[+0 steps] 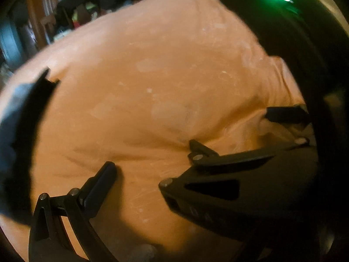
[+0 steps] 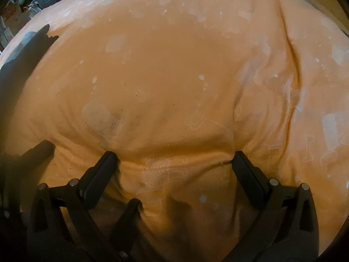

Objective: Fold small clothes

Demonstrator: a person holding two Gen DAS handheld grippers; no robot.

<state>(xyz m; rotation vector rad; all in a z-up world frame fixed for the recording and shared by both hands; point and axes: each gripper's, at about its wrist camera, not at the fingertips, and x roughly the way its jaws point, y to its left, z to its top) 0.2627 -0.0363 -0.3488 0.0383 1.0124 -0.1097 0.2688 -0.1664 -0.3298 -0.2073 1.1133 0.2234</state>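
Right wrist view: my right claw (image 2: 172,159) spreads wide over the orange garment (image 2: 174,76); soft, light cloth, so I'd pinch its bunched edge.

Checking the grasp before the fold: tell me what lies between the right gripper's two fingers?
In the right wrist view, a raised fold of the orange cloth lies across the open right gripper; nothing else sits there.

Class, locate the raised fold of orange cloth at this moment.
In the right wrist view, the raised fold sits low and central, between the right gripper fingers, which are spread wide on the orange cloth.
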